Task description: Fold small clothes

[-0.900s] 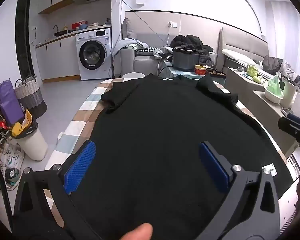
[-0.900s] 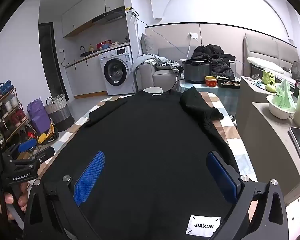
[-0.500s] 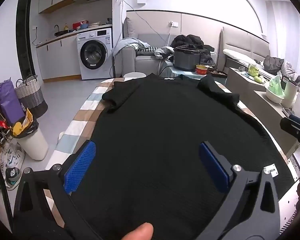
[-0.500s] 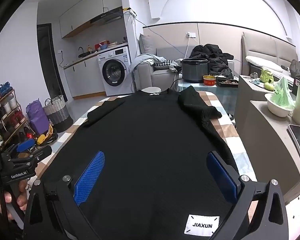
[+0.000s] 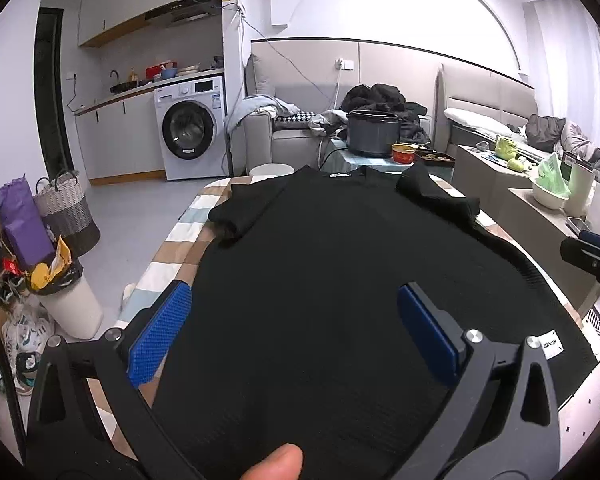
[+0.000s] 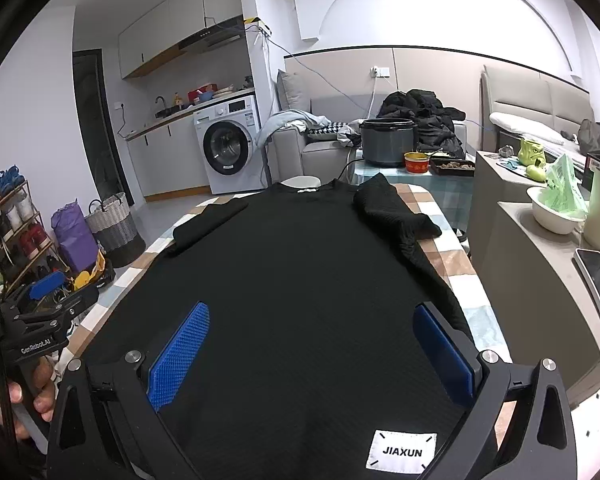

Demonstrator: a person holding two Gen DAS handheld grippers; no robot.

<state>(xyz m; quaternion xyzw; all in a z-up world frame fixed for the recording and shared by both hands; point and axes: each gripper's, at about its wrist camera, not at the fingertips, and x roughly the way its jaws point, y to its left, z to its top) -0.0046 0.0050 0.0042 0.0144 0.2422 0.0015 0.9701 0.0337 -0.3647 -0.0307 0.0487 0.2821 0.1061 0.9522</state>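
Nearest, a white label (image 6: 401, 451) reading "JIAXUN" sits on the hem of the black shirt (image 6: 300, 280), which lies spread flat on the checked cloth (image 6: 452, 260) covering the counter, sleeves folded inward. The right tool (image 6: 312, 356) and left tool (image 5: 296, 332) both hover over it, released, blue pads wide apart, grasping nothing. The left tool's body reads "GenRobot.AI". Beyond stand a dark cooker pot (image 6: 387, 142), a washing machine (image 6: 230, 146), a grey sofa (image 5: 284, 136) and a shoe rack (image 6: 12, 216).
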